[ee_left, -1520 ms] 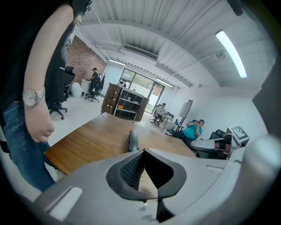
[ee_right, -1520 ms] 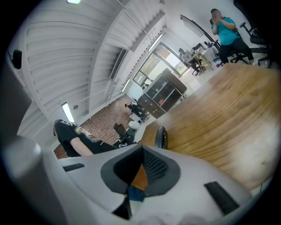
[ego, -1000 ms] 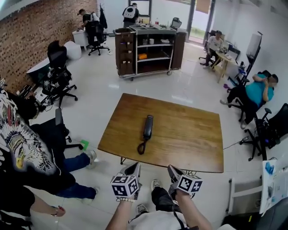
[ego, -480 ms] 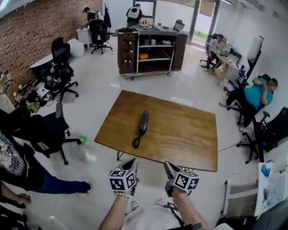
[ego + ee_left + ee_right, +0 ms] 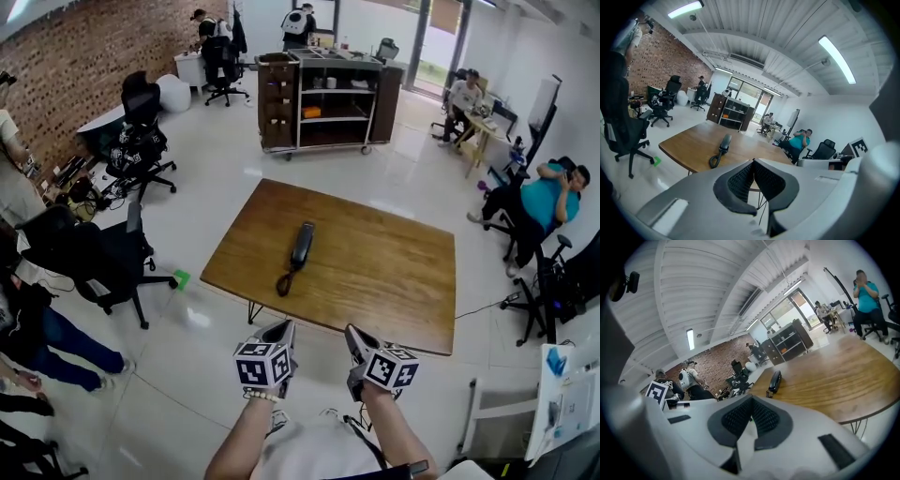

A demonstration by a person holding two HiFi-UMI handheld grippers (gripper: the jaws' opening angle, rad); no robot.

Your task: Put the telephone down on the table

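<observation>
Telephone handset (image 5: 301, 246): black, lies flat on wooden worktop (image 5: 394, 281), left of its middle. Coiled cord (image 5: 284, 281) curls toward near edge.
Judged light, stiff plastic, smooth, maybe little slippery.
Best hold: across narrow middle bar, not cord, which would stretch.
Left gripper (image 5: 281, 330), right gripper (image 5: 354, 334): jaws pressed together, nothing between, both well apart from handset, short of worktop edge.

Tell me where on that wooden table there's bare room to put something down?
The wooden table is bare from the telephone handset across to its right edge. A narrower bare strip lies between the handset and the left edge. Only the handset and its coiled cord take up room.
</observation>
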